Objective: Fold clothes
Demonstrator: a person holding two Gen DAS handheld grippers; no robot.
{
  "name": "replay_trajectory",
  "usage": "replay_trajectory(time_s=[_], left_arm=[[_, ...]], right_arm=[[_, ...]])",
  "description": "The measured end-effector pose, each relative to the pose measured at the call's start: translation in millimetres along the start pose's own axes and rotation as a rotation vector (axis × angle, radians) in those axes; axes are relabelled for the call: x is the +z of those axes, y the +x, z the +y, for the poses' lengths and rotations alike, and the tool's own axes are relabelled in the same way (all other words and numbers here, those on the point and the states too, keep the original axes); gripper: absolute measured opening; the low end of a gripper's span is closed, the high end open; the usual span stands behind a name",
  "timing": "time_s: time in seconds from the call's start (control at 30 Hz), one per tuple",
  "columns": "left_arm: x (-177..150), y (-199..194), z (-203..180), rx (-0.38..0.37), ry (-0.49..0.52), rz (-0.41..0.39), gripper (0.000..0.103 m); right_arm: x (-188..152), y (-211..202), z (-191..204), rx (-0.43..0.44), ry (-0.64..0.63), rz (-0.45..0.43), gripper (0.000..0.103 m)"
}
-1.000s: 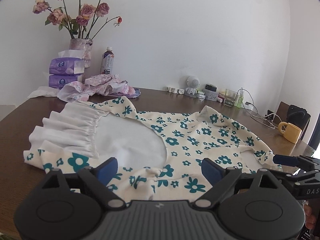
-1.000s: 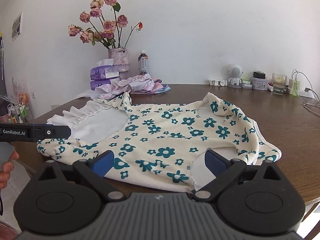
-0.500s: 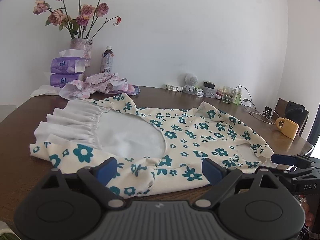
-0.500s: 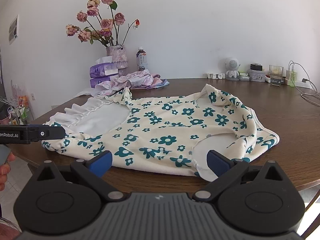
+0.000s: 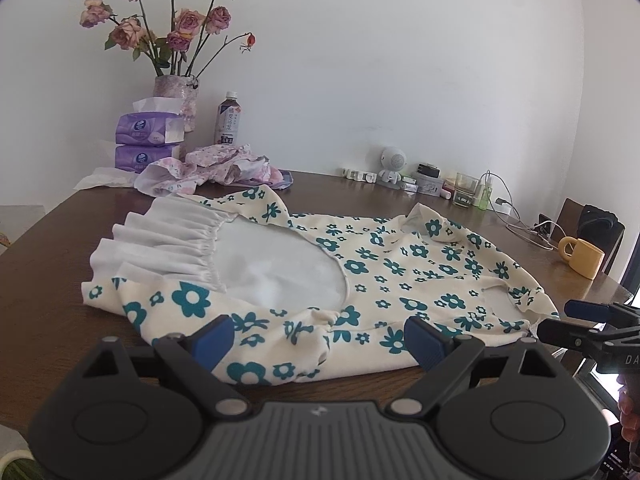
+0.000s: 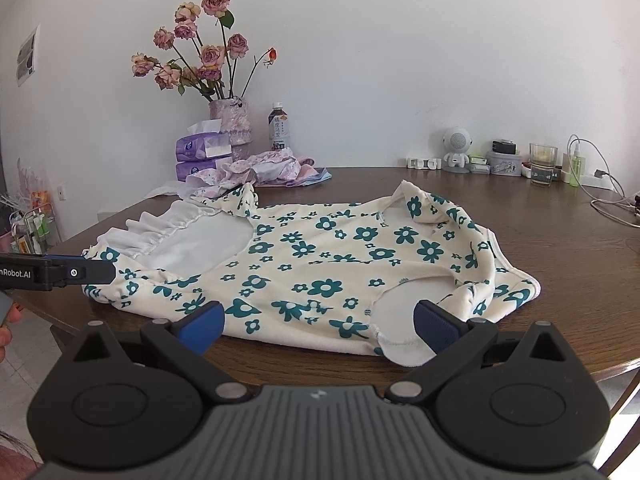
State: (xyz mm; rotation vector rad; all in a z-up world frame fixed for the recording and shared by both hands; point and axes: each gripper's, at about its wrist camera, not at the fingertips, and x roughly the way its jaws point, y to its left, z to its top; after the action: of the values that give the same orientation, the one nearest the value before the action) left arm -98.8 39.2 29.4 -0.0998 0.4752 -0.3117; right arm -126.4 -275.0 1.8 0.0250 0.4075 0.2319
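A cream garment with teal flowers lies spread on the brown table, its white ruffled part at the left. My left gripper is open, blue pads wide apart, just in front of the garment's near edge and not touching it. My right gripper is open too, its pads either side of the near hem with nothing pinched. The right gripper shows at the right edge of the left wrist view; one finger of the left gripper shows at the left of the right wrist view.
At the back stand a vase of dried roses, tissue packs, a bottle and a crumpled pink garment. A small robot figure, a glass, cables and a yellow mug sit to the right.
Both grippers have drawn back a little from the garment, so more bare table edge shows before them. The garment lies as before; both stay open.
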Motion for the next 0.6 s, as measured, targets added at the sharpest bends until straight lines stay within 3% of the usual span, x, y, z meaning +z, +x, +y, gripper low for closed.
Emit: replay_trajectory(time_s=[0.6], left_arm=[[-5.9, 3.1, 1.9, 0.006, -0.016, 0.021, 0.092]], right_arm=[[-6.0, 6.1, 2.0, 0.009, 0.008, 0.026, 0.103]])
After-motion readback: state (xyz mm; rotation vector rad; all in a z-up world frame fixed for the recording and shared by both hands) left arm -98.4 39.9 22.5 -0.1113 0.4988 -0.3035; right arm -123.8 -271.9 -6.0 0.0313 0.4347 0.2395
